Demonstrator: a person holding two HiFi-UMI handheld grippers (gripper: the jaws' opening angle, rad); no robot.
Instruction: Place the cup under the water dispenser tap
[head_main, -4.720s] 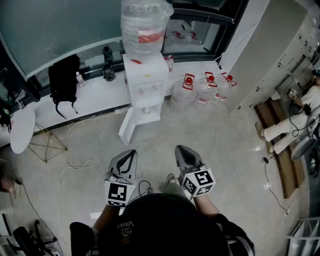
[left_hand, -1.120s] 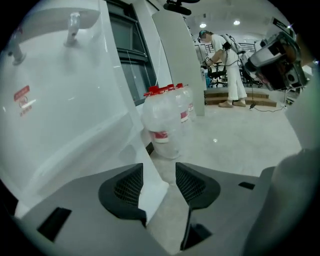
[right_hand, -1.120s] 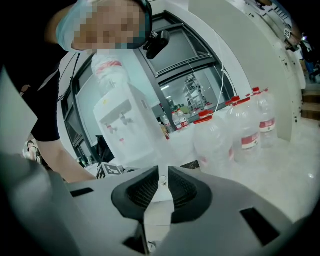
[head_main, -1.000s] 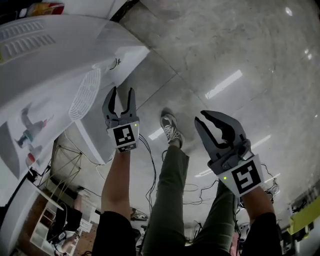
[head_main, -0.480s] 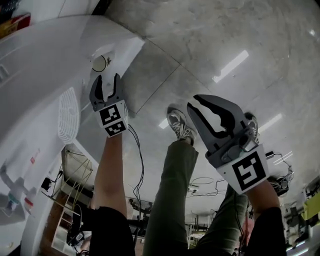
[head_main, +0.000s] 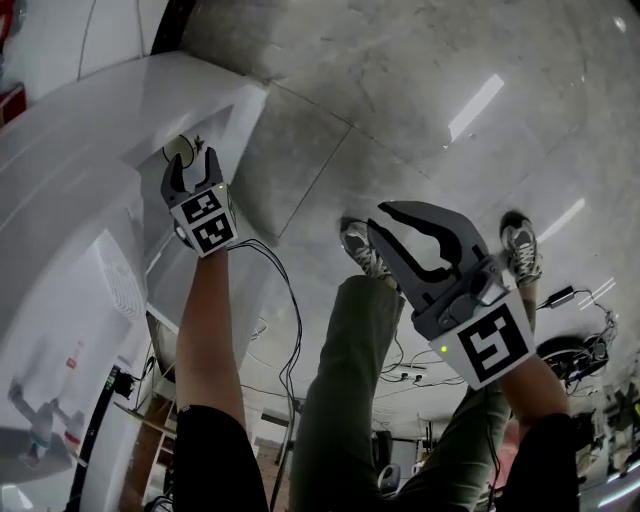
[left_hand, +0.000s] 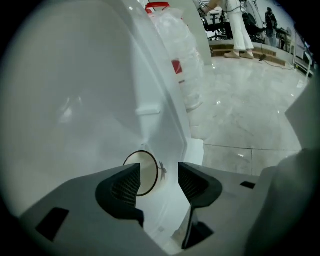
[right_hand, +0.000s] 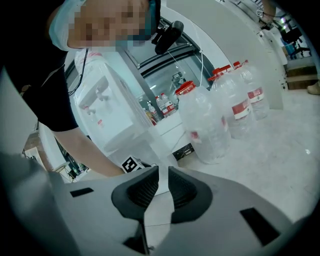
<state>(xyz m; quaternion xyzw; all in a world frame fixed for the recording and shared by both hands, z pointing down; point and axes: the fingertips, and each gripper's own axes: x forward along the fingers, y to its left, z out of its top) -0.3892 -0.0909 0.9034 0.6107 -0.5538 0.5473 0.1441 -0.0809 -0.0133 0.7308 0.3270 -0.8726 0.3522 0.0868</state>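
- Closest to us, the right gripper (right_hand: 163, 171) hangs over the grey floor (head_main: 420, 80), next to our own trouser leg (head_main: 345, 400). Its jaws are pretty much together, with just a thin slit between them and nothing in there.
- A bit further out, the left gripper (left_hand: 159, 175) points down into the white water dispenser (left_hand: 75, 90). Its jaws have just been opening and now stand wide, with nothing pinched.
- The paper cup (left_hand: 149, 172) sits just past those tips, in a recess of the dispenser. Its mouth faces us and one jaw hides part of its rim. As far as we can see, the pads aren't touching it.
- Way back, big water bottles (right_hand: 210, 120) with red caps stand on the floor beside the dispenser.
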